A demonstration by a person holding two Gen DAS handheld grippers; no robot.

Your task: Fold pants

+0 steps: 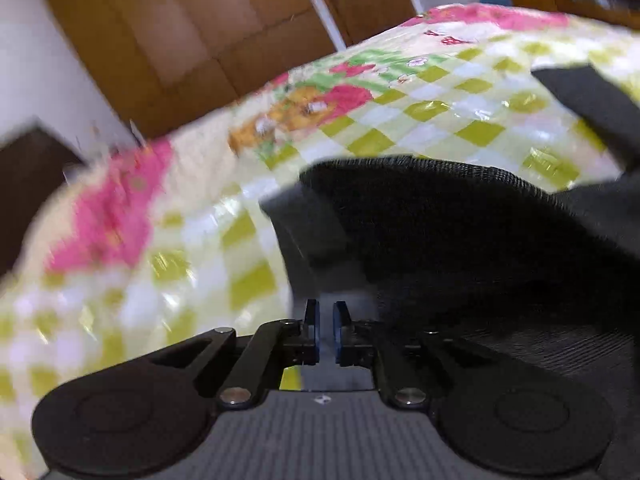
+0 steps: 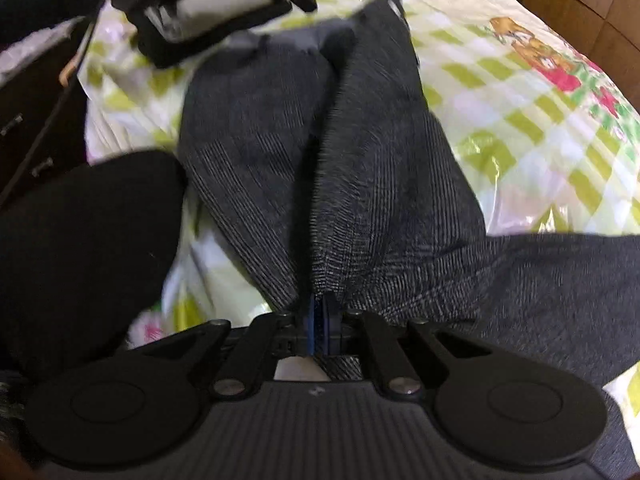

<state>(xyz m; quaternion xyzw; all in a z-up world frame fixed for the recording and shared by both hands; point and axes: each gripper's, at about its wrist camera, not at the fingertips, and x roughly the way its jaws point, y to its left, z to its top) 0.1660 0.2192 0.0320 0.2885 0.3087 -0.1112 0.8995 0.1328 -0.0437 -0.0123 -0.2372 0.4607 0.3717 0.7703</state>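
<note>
Right tool [image 2: 320, 312]: blue pads pinched tight on a gathered fold of the dark grey ribbed pants [image 2: 360, 152], fabric fanning from the tips toward 12 and 3 o'clock across the checked bedspread [image 2: 520, 128]. Left tool [image 1: 326, 320]: pads nearly together, a slim gap showing; whether cloth is caught there, cannot tell. Pants [image 1: 440, 232] bulge just beyond its tips, toward 1 o'clock, over the bedspread [image 1: 200, 240].

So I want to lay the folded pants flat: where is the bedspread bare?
Bare bedspread lies left of the pants in the left wrist view, toward the pink border, and right of the pants in the right wrist view. It is crowded around the left gripper and the dark shape low on the left.
</note>
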